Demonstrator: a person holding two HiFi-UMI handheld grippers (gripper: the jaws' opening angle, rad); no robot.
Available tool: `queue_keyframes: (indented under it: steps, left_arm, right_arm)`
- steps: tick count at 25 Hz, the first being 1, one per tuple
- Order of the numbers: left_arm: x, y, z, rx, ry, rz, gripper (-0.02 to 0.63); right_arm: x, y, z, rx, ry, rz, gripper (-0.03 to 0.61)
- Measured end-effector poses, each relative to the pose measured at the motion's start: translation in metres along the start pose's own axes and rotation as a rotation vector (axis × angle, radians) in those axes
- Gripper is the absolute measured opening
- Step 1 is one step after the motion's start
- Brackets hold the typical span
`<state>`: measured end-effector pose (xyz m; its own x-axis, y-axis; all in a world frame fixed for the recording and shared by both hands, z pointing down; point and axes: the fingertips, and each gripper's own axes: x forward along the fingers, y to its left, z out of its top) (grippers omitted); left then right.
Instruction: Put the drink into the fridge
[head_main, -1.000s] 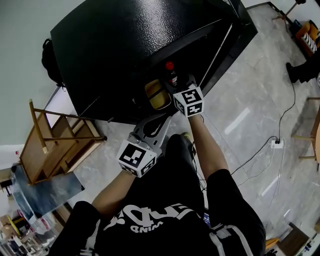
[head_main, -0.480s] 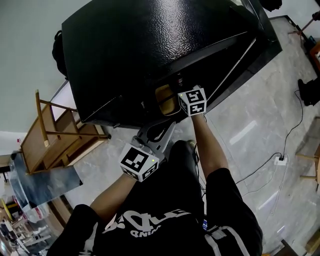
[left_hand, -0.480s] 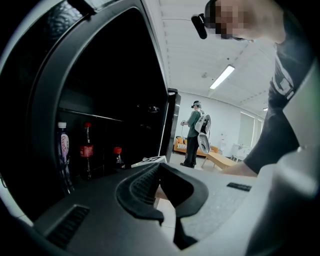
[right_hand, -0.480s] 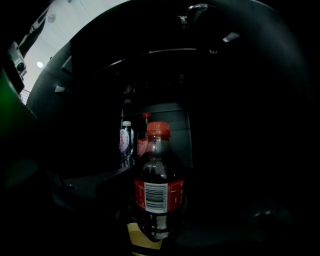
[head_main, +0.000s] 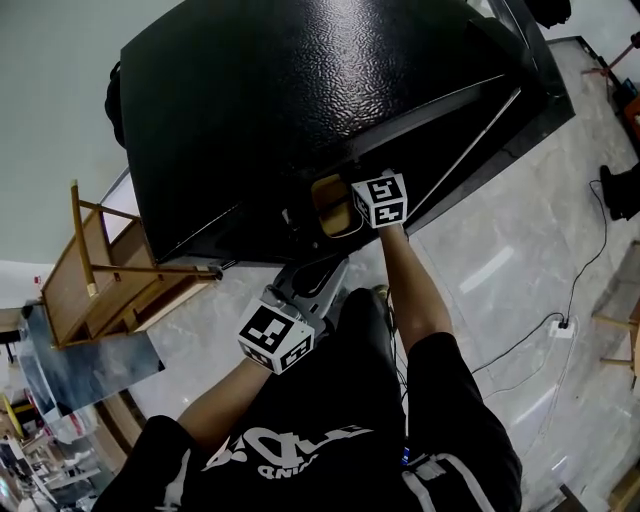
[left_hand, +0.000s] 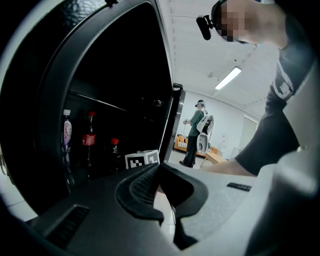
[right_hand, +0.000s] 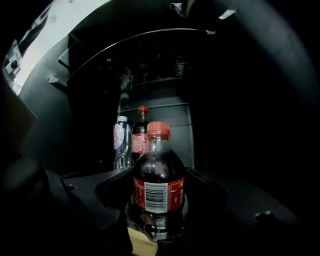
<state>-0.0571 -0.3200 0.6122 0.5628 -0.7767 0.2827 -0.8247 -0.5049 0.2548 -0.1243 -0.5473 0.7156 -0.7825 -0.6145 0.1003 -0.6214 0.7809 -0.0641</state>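
Right gripper view is showing the step most clearly. The right gripper (right_hand: 159, 202) is holding a small cola bottle (right_hand: 159, 182) upright, and its jaws are pressing on the lower body from both sides, under the red label. The bottle is being held inside the open fridge (head_main: 300, 100). It is standing in front of two other bottles at the back of the shelf, a clear water bottle (right_hand: 120, 145) and a second cola bottle (right_hand: 142, 134), which are just beside each other. I cannot tell whether the base of the held bottle is touching the shelf, because everything under it is too dark.

In the head view the right arm is reaching into the fridge opening, while the left gripper (left_hand: 160, 172) is waiting outside, near the person's body. Its jaws are lying together with nothing between them.

I am judging that the placing step is in hand and the task is nearly done. The next move is calling for lowering the bottle until it is standing flat near the front edge of the shelf, apart from the two bottles behind. After that the jaws should be opening and drawing straight back, so that they are not tipping it over.
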Motion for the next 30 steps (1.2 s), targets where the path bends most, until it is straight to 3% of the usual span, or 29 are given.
queue_keyframes:
  steps: [19,30]
  left_arm:
    - [0.003,0.004,-0.003,-0.023,0.012,-0.014,0.008]
    - [-0.007,-0.028,0.01,-0.005,0.033,-0.073,0.008]
  right_arm:
    - [-0.009,0.005,-0.007,-0.027,-0.021,0.032,0.311]
    - [-0.047,0.012,0.014,-0.011,-0.037,-0.013,0.311]
